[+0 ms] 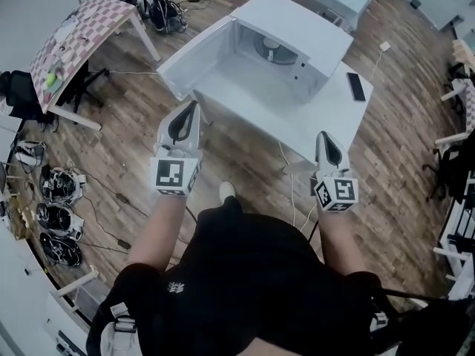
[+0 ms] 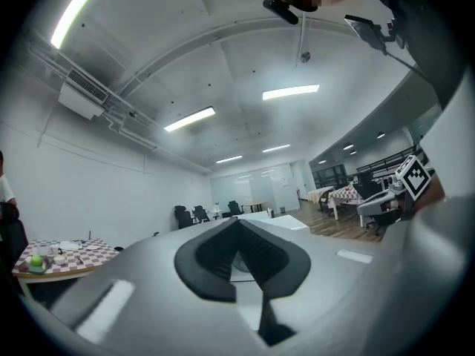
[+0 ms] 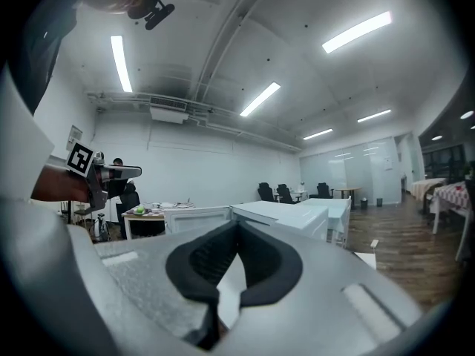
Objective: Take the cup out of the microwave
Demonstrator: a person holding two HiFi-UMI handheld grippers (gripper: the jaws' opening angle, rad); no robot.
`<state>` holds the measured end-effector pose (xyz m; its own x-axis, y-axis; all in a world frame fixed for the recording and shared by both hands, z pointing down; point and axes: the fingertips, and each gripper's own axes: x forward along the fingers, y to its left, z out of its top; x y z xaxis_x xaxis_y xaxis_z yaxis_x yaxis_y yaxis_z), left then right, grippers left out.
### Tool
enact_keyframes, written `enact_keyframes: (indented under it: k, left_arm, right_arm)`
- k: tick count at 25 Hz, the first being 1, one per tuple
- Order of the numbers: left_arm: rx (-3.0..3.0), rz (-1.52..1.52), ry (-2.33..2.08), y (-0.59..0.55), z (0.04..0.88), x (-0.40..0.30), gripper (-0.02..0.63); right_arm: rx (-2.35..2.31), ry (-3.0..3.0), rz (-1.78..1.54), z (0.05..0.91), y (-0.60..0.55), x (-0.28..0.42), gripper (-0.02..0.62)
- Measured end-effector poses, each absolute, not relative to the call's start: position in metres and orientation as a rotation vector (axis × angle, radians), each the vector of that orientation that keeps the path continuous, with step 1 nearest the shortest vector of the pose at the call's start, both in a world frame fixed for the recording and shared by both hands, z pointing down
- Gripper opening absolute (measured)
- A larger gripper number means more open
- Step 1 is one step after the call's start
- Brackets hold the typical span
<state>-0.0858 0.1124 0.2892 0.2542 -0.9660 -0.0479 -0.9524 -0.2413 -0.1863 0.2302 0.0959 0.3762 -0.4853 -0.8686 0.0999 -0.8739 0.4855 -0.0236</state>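
A white table (image 1: pixel 326 121) stands on the wood floor (image 1: pixel 133 124); on it sit the microwave (image 1: pixel 297 39), its door swung open, and a flat black slab (image 1: pixel 356 86) just right of it; cables (image 1: pixel 289 184) trail over the floor; a cluttered checked table (image 1: pixel 82 28) stands well apart.

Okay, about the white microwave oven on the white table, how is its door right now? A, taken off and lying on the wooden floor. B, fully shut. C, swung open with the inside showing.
C: in the head view the white microwave oven has its door swung out to the left, and a pale cup shows inside.
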Motion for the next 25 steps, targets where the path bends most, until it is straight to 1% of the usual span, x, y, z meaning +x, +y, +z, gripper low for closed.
enact_keyframes:
  k: [6, 12, 25]
  left_arm:
    - [-2.371, -0.095, 1.784, 0.066, 0.294, -0.135, 0.003]
    - [-2.394, -0.061, 1.679, 0.034, 0.295, -0.160, 0.003]
    - [-2.403, -0.011, 1.684, -0.011, 0.300, -0.179, 0.003]
  right_arm:
    - [1.591, -2.606, 0.126, 0.383, 0.052, 0.182, 0.000]
    - [1.587, -2.597, 0.199, 0.394, 0.025, 0.126, 0.000]
    - [1.647, -2.587, 0.069, 0.373, -0.037, 0.102, 0.000]
